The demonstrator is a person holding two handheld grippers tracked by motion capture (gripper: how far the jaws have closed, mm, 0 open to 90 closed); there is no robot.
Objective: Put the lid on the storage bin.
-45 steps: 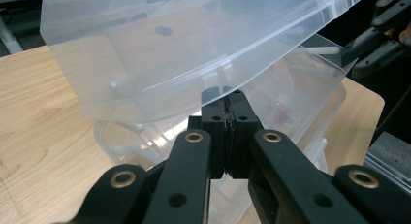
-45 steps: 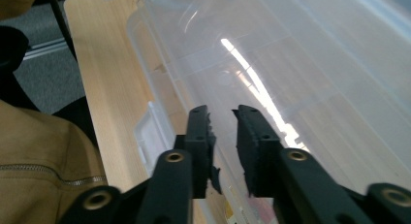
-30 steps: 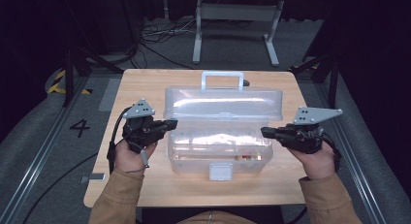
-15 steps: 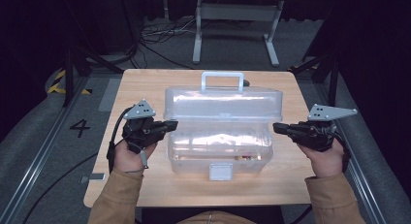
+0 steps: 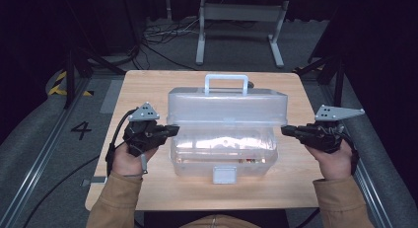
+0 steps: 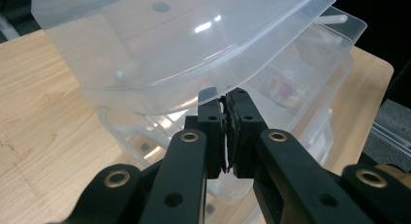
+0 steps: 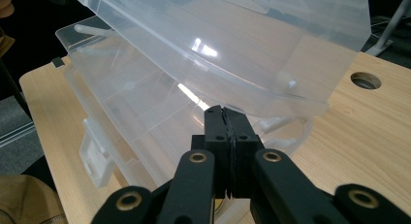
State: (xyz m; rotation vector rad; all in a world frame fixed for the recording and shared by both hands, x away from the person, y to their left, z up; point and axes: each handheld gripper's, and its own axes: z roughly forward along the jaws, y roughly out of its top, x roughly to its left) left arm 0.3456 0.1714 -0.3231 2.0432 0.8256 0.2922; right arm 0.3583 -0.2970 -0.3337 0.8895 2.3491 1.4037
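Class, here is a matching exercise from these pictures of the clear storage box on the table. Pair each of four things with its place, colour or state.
Things:
1. lid
2. latch
3. left gripper
4. right gripper

Descriptions:
A. grey tab at the front of the clear box
B. raised and tilted, with a handle on top
C. jaws together, at the box's right end
D. jaws nearly together, tips at the lid's left edge

Pairs: 1-B, 2-A, 3-D, 4-C
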